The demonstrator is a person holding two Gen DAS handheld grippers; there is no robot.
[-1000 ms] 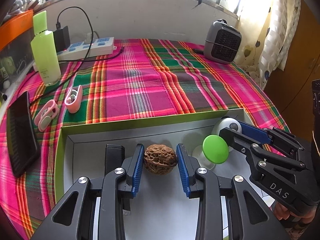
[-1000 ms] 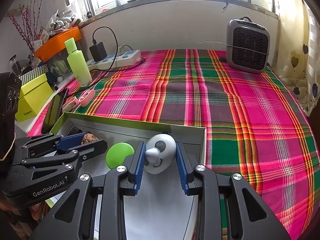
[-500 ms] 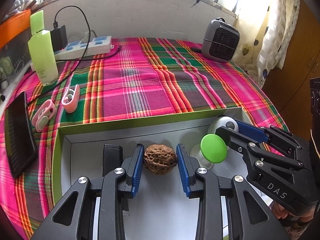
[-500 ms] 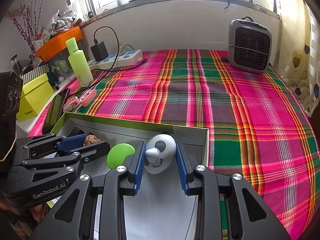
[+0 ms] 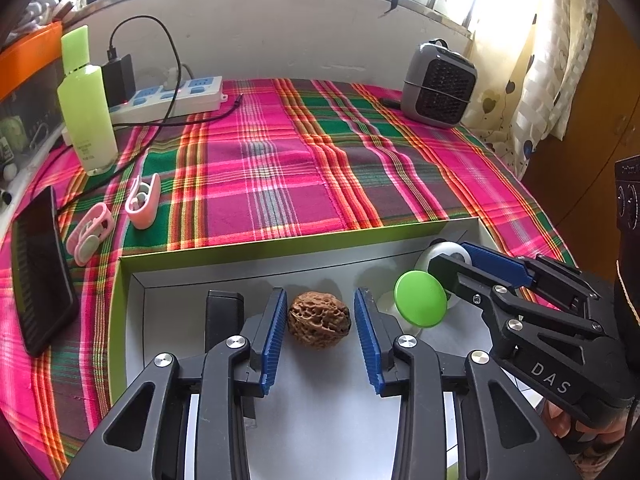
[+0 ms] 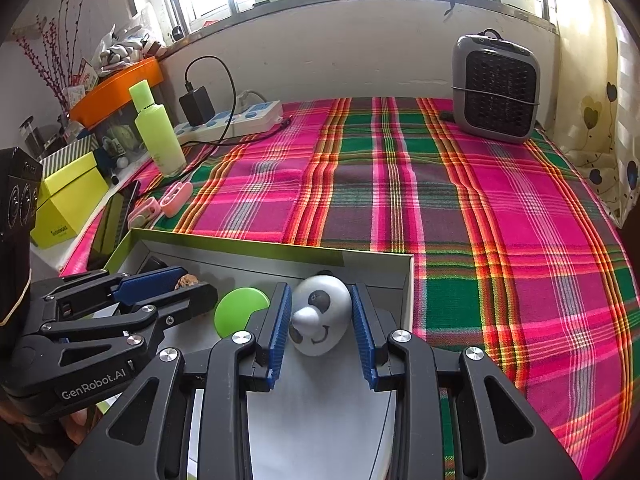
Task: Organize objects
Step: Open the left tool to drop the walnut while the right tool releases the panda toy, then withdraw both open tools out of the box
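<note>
Flanking a wrinkled, round walnut (image 5: 319, 319), ribbed blue pads (image 5: 276, 334) stand apart.

The right claw (image 6: 321, 322) grips a panda figure (image 6: 320, 320) inside the box (image 6: 376, 258).

Plaid-covered table (image 5: 280, 184) with open box (image 5: 280, 242), green bottle (image 5: 86, 108), power strip (image 5: 176, 98), heater (image 5: 438, 82), phone (image 5: 40, 272), 2 pink clips (image 5: 142, 200).

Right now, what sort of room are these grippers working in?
Probably a lived-in room at home: a pink and green plaid cloth covers a surface under a window, with a white power strip, a small grey fan heater and patterned curtains nearby.
</note>
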